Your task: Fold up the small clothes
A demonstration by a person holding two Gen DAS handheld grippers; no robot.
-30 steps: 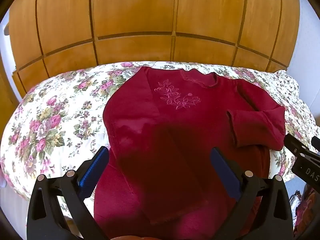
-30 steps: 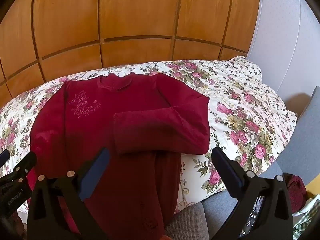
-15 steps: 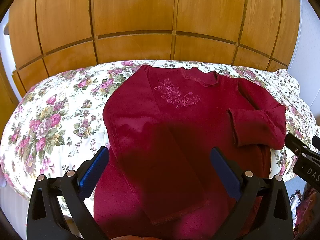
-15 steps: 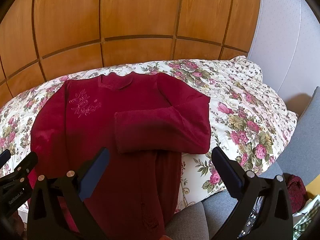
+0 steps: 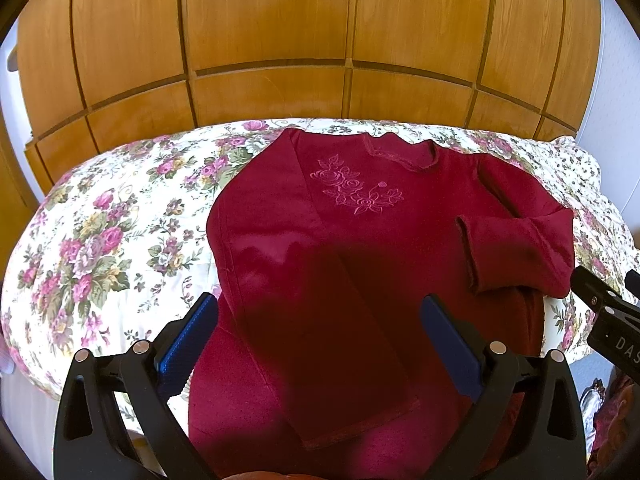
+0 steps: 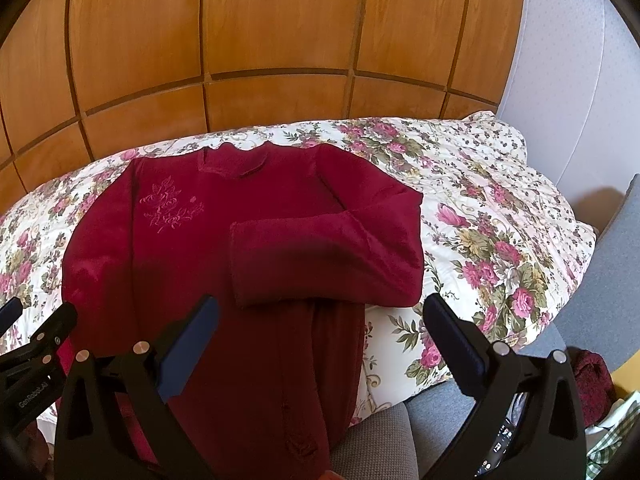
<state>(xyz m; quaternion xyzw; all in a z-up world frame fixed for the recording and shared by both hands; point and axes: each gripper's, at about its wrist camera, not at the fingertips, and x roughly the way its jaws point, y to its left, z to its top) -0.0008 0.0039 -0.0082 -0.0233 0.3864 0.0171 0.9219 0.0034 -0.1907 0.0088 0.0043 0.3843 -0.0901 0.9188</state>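
On the flowery bed (image 5: 100, 248), the red sweater (image 5: 360, 240) has both sleeves folded in, its bottom still hanging off, and the left gripper (image 5: 320, 336) and right gripper (image 6: 320, 332) gape wide, holding nothing.

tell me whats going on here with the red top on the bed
A person holding a gripper in each hand is folding a dark red sweater spread on a floral bedspread. Both sleeves are already folded across the body. The left gripper and right gripper hover open above the lower part, gripping nothing; the hem end hangs over the bed edge.
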